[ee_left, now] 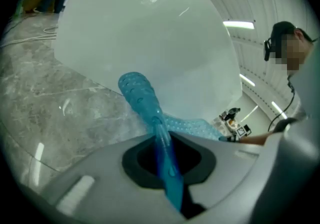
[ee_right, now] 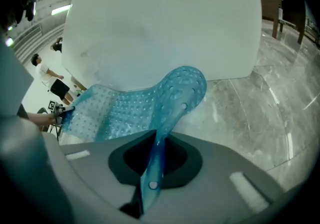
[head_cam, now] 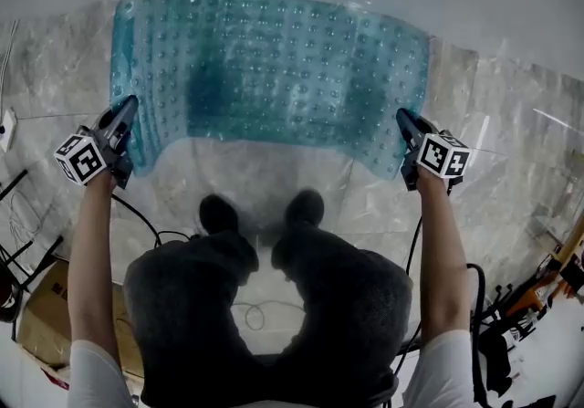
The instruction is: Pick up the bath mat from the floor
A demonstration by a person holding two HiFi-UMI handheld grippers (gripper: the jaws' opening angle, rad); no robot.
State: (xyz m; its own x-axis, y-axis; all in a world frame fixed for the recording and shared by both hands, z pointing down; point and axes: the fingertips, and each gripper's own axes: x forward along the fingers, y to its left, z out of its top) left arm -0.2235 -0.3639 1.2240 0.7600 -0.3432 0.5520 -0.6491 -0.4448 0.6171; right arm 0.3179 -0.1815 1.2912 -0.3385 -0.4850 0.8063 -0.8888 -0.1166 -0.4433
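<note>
Bath mat (head_cam: 274, 78) sags between two grips: left gripper (head_cam: 126, 110) fingers clench its near-left corner, right gripper (head_cam: 405, 120) fingers clench its near-right corner.

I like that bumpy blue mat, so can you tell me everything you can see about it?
The see-through blue rubbery-looking bath mat is a rectangle with rounded corners, covered in rows of little round bumps. The left tongs pinch one near corner and the right tongs pinch the other, both shut tight on it. Its near edge sags between them above the grey marble floor. Whether its far edge touches the floor is unclear.
</note>
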